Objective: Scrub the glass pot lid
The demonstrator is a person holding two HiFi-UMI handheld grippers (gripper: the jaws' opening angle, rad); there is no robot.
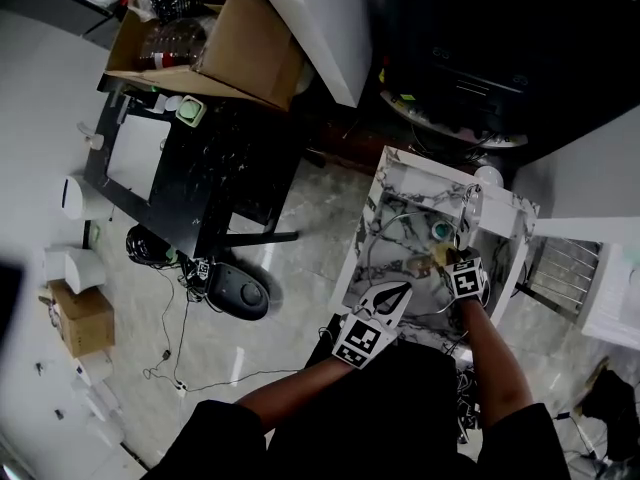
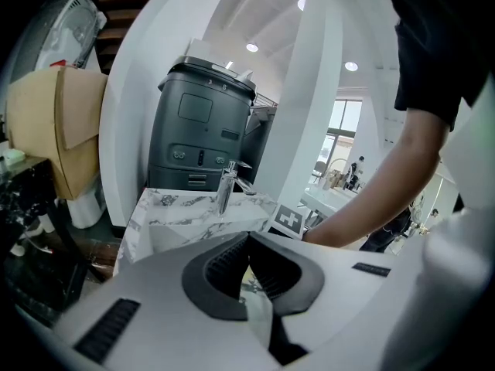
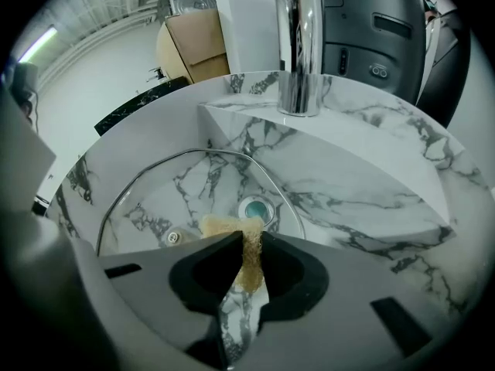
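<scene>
The glass pot lid (image 3: 178, 195) lies in the marble sink (image 3: 371, 199), its metal rim curving round the drain (image 3: 255, 209). My right gripper (image 3: 249, 242) is shut on a tan sponge (image 3: 220, 224), which rests on the lid's glass near its centre screw. From the head view, the right gripper (image 1: 447, 258) and the sponge (image 1: 440, 258) are inside the basin over the lid (image 1: 410, 253). My left gripper (image 1: 400, 290) hovers at the sink's near left edge. The left gripper's (image 2: 246, 239) jaws meet at the tips, with nothing seen between them.
A chrome faucet (image 3: 298, 45) stands at the back of the sink. Behind it is a dark grey machine (image 2: 201, 130). To the left, a black desk (image 1: 200, 168), a cardboard box (image 1: 220, 48) and a black round device (image 1: 240, 290) with cables crowd the floor.
</scene>
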